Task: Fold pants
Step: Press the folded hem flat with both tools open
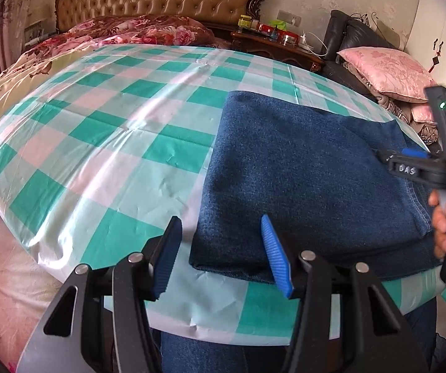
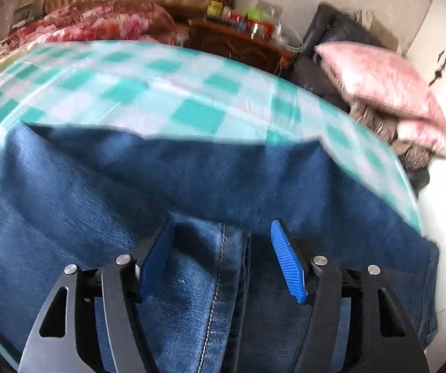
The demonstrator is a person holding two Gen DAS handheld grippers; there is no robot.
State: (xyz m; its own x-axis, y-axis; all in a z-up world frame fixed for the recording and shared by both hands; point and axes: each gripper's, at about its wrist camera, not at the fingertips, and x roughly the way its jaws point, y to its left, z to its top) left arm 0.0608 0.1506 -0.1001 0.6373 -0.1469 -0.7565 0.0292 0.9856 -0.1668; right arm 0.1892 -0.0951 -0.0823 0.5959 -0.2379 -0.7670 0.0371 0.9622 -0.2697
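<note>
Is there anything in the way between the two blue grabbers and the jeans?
Nothing visible. The left gripper sits open at the near left corner of the folded jeans, and the right gripper is open right over the denim, with only the checkered cloth around.

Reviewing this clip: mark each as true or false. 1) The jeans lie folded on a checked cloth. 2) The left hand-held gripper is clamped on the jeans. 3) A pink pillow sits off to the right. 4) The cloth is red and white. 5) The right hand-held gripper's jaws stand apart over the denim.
1) True: the jeans lie folded on the checked cloth.
2) False: the left hand-held gripper is open, its jaws straddling the jeans' near corner without pressing it.
3) True: the pink pillow rests at the right.
4) False: the cloth is green and white.
5) True: the right hand-held gripper is open above the denim.
</note>
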